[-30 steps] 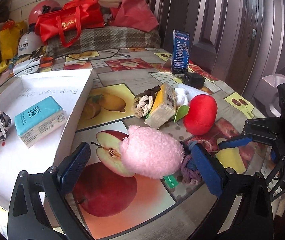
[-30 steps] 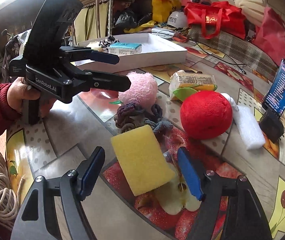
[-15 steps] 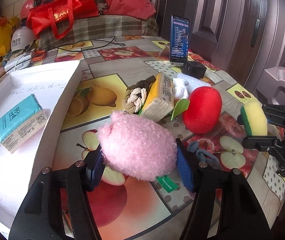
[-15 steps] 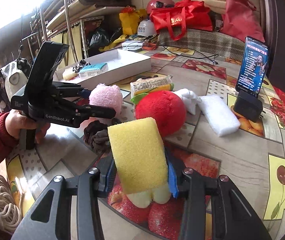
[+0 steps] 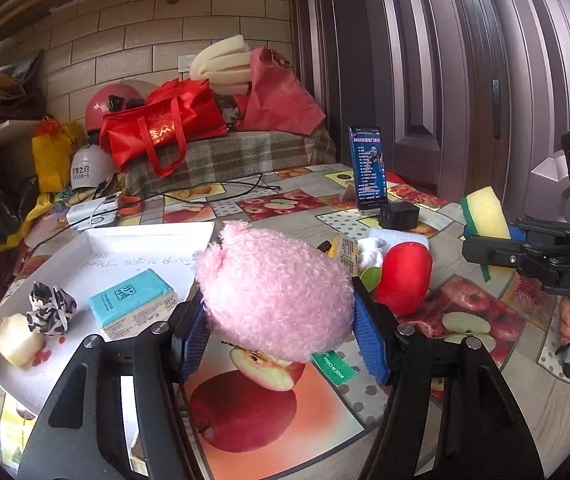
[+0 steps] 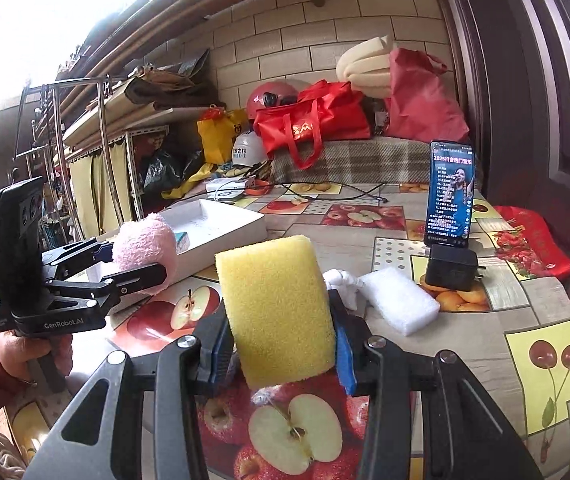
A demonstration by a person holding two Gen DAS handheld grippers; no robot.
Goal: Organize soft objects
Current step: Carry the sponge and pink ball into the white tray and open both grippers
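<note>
My left gripper (image 5: 281,336) is shut on a fluffy pink plush toy (image 5: 273,292) and holds it up above the table, right of the white tray (image 5: 141,240). My right gripper (image 6: 281,344) is shut on a yellow sponge (image 6: 277,312), lifted above the table. The sponge also shows in the left wrist view (image 5: 485,212), and the pink plush in the right wrist view (image 6: 145,244). The tray holds a teal tissue pack (image 5: 133,304), a black-and-white scrunchie (image 5: 51,308) and a pale foam piece (image 5: 17,340). A red plush apple (image 5: 403,276) lies on the table.
A white foam block (image 6: 401,304), a white cloth (image 6: 345,284) and a yellow packet (image 5: 347,254) lie mid-table. A phone (image 6: 451,196) stands on a black charger (image 6: 451,272). Red bags (image 5: 165,128) and helmets are piled at the back. A dark door stands on the right.
Both grippers closed on their objects and lifted them: the left on the pink plush, the right on the yellow sponge. Both now sit higher above the table.
</note>
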